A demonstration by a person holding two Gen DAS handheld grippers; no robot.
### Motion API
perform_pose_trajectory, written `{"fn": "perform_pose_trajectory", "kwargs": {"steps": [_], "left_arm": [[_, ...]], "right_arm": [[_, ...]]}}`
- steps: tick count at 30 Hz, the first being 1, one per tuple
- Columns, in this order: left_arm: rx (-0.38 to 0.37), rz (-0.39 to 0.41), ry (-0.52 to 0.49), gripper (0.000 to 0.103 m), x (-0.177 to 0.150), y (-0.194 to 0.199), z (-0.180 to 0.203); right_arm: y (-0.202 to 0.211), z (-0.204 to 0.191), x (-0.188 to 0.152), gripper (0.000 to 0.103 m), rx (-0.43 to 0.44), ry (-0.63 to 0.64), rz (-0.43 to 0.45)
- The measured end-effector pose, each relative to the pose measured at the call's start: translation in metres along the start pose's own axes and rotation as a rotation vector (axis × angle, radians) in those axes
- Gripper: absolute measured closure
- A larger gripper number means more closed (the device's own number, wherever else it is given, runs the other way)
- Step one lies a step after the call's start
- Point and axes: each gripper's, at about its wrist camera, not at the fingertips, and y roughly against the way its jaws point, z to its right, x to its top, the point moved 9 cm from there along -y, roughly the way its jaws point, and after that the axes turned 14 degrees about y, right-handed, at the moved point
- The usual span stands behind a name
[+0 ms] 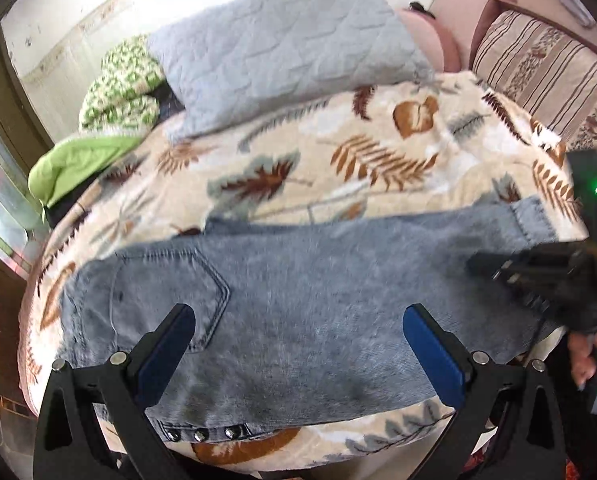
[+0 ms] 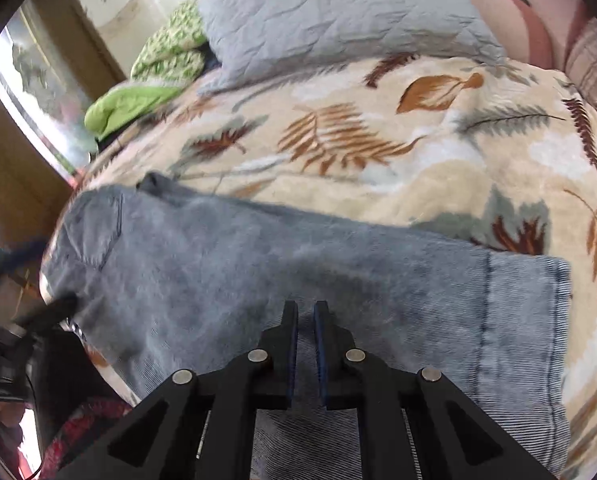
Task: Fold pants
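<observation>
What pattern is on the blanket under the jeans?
Brown and grey leaves on the cream fleece blanket, clearest in the right wrist view.

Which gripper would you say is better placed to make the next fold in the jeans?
Probably the right gripper: its jaws are nearly shut over the jeans, near the hem end. The left gripper hangs open above them.
</observation>
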Motion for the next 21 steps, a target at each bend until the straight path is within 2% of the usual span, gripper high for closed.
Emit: {"fn": "perform_pose_trajectory", "kwargs": {"steps": [4,9,21], "left_arm": [[-0.002,0.020,-0.003,0.000,0.009,0.005,0.005],[0.005,0.028,-0.012,0.000,0.013,0.004,0.007],[0.019,0.025,0.008,0.000,0.013,-0.001,0.000]], "right_arm": [[-0.009,0.000,-0.006,0.093,-0.009,0.006,-0.037],[-0.011,0.004,-0.006,0.093,0.007,-0.015,-0.030],[-0.018,0.004,0.003,0.093,-0.024,0.021,-0.006]]}}
